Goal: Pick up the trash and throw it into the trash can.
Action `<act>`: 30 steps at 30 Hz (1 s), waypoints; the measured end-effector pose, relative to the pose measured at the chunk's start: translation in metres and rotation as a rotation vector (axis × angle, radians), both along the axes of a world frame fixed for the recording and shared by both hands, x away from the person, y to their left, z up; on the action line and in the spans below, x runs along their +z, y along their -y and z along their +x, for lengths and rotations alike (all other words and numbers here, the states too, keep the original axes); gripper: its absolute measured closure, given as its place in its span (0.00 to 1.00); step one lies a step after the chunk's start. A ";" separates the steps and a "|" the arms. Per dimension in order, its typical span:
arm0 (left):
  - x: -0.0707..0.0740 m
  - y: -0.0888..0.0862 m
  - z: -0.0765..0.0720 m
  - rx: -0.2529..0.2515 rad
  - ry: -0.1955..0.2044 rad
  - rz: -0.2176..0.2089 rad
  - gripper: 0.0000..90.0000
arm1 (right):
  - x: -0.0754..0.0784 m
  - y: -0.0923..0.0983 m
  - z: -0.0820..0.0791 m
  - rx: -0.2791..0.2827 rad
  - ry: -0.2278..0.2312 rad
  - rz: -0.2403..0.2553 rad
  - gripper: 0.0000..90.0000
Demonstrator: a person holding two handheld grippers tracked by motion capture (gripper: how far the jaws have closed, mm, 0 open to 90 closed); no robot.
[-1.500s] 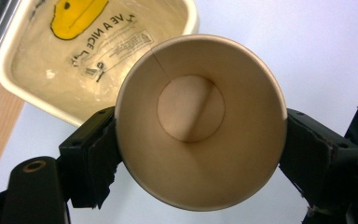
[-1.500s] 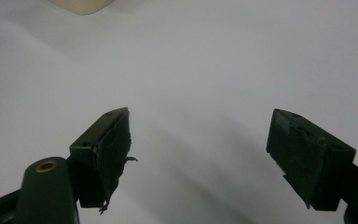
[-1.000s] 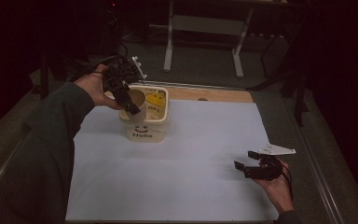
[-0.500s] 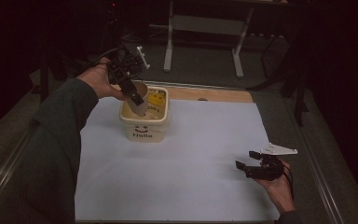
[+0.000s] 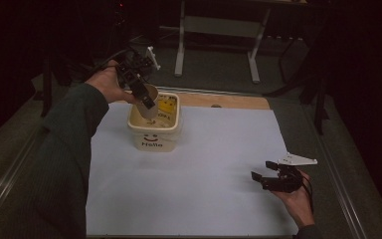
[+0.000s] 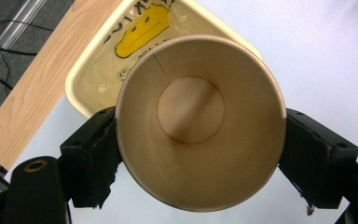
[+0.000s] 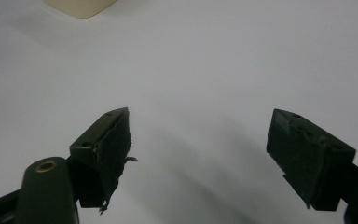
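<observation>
My left gripper is shut on a brown paper cup, held tilted above the back left of a cream tub marked "Hello". In the left gripper view the cup faces me mouth-on, empty inside, with a jaw pressed on each side; the tub lies below it, a yellow print on its inside. My right gripper rests low over the white sheet near the front right, open with nothing between its jaws, and its black fingers stand wide apart over bare sheet.
A white sheet covers the table, with a wooden strip along its far edge. Metal rails run along both sides. A grey stand's legs rise behind the table in the dark. A corner of the tub shows at the top of the right gripper view.
My left gripper has lifted the paper cup up and back out of the tub, tilting it. The right gripper has barely moved.
</observation>
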State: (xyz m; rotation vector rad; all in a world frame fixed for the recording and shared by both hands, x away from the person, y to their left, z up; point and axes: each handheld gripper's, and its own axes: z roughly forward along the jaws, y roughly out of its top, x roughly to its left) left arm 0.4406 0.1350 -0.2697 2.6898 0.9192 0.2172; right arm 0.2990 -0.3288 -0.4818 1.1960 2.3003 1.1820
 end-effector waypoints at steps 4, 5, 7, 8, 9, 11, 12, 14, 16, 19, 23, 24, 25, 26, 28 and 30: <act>0.000 -0.001 0.000 0.007 0.009 0.000 0.22 | 0.000 0.000 0.000 -0.001 0.000 0.000 0.23; 0.000 -0.001 0.000 0.008 0.010 0.006 0.22 | 0.000 0.000 0.000 -0.001 0.000 0.001 0.23; -0.001 -0.001 0.000 0.009 0.014 0.007 0.22 | 0.000 0.000 0.000 -0.002 0.000 0.002 0.23; -0.001 -0.001 0.000 0.008 0.015 0.008 0.22 | 0.000 0.000 0.000 -0.002 0.000 0.001 0.23; -0.002 0.000 0.000 0.003 0.015 0.013 0.22 | 0.000 0.000 0.000 -0.002 0.000 0.001 0.23; -0.005 0.001 0.001 0.004 0.015 0.019 0.22 | 0.000 0.000 0.000 -0.001 0.001 -0.001 0.23; -0.006 0.002 0.001 0.003 0.013 0.024 0.22 | 0.001 0.000 0.000 -0.001 0.002 -0.001 0.23; -0.009 0.004 0.002 0.006 0.008 0.023 0.22 | 0.001 0.000 -0.001 -0.002 0.002 0.001 0.23; -0.012 0.006 0.003 0.003 0.007 0.029 0.22 | 0.001 0.001 -0.001 -0.002 0.004 0.003 0.23; -0.016 0.009 0.005 0.000 0.003 0.038 0.22 | 0.002 0.003 -0.001 -0.006 0.006 0.004 0.23; -0.020 0.012 0.007 -0.003 0.000 0.050 0.22 | 0.002 0.004 -0.001 -0.011 0.006 0.009 0.23; -0.020 0.012 0.007 -0.003 0.000 0.050 0.22 | 0.002 0.004 -0.001 -0.011 0.007 0.009 0.23; -0.024 0.014 0.008 0.000 -0.002 0.061 0.22 | 0.002 0.004 -0.002 -0.011 0.007 0.010 0.23; -0.024 0.014 0.008 -0.004 -0.002 0.067 0.22 | 0.002 0.004 -0.002 -0.011 0.007 0.010 0.23; -0.026 0.015 0.009 -0.004 -0.003 0.072 0.21 | 0.002 0.004 -0.002 -0.011 0.007 0.010 0.23; -0.028 0.016 0.009 -0.005 -0.009 0.075 0.21 | 0.002 0.004 -0.002 -0.012 0.007 0.010 0.23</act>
